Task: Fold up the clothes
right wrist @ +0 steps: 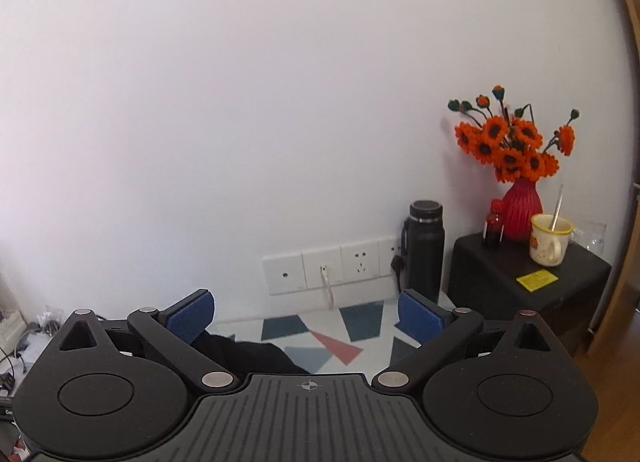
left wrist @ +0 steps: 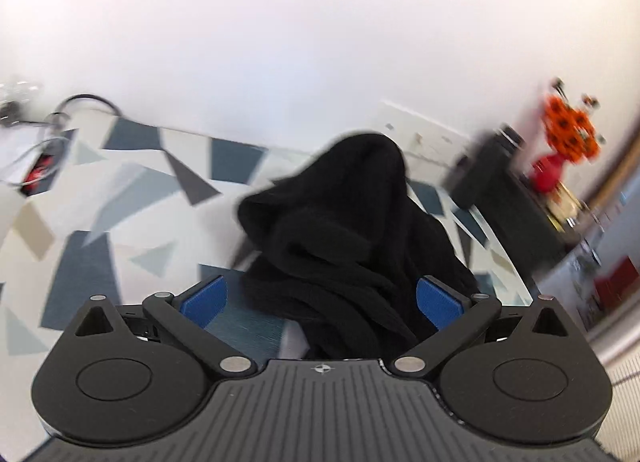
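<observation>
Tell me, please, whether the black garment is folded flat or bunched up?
Bunched up: the black garment rises in a rumpled heap with loose folds on the patterned tablecloth.

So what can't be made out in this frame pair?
- Garment, left wrist view: a black bunch, so its type and fold state are unreadable. Whether the open left gripper touches it is unclear.
- Garment, right wrist view: only a sliver shows; the right gripper's body covers the rest.
- Side table, left wrist view: motion blur smears what is on it.
- Yellow label, right wrist view: print too small.
</observation>
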`<state>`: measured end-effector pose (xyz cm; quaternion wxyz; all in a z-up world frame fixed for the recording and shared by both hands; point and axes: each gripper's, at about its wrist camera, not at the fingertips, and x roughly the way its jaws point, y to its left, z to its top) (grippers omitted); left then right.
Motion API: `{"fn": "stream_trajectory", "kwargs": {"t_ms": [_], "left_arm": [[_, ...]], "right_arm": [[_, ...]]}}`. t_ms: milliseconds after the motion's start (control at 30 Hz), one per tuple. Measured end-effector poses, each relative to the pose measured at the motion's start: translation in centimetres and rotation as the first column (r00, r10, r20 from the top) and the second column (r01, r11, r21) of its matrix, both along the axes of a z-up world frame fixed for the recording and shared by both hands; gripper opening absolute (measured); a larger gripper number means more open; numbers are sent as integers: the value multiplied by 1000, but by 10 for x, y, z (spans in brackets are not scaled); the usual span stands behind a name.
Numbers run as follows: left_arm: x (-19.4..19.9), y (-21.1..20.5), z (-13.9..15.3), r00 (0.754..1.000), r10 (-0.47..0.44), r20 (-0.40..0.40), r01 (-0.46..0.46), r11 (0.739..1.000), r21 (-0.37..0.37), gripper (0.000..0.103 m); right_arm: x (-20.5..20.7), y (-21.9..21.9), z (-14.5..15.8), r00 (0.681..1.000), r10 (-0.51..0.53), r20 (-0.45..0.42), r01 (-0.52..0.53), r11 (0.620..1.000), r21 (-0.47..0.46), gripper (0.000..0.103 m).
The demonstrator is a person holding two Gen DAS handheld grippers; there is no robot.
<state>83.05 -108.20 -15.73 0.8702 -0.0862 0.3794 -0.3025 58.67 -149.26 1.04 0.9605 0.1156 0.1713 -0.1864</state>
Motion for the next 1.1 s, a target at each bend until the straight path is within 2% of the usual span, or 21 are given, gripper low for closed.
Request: {"fn": "stream_trajectory", "kwargs": {"t_ms": [100,167,300,367,433,533,600,800,900,1000,1067,1100], "left_arm": [[0,-9,3,998,62,26,-63,997,42,103],[-3,-16,2,995,90,33,-92,994,51,103],[-17,-40,-14,992,121,25,-123,987,104,103],[-24,-49,-24,991,136,17,-137,978,154,103],[-29,-58,-33,989,149,2,-147,968,203,103],[-31,-73,-43,986,167,-22,-157,958,241,103],[-31,-82,-40,984,179,-27,-166,951,261,103],[-24,-110,-43,961,261,-94,-226,934,278,103],[-29,-128,-57,965,239,-112,-193,928,320,103],[-34,-143,-69,974,189,-123,-130,917,378,103],[-33,-153,-79,981,143,-133,-74,903,424,103],[-32,-159,-83,983,130,-131,-56,887,459,103]], "right_arm": [[1,-7,-2,1000,8,12,-8,1000,-22,101],[13,-12,-15,1000,16,-13,-16,1000,-22,101],[43,-25,-68,995,63,-77,-60,997,44,101],[61,-27,-98,986,101,-133,-92,993,69,96],[81,-24,-137,964,168,-207,-153,985,85,89],[105,-15,-182,912,283,-297,-267,959,92,77],[119,-11,-204,886,329,-328,-310,944,110,77],[157,2,-234,833,471,-291,-429,881,200,74],[181,8,-247,819,490,-298,-448,871,203,74],[203,9,-268,817,451,-359,-400,892,209,63],[210,9,-280,822,425,-379,-375,905,200,58],[207,11,-281,821,422,-385,-381,907,180,58]]}}
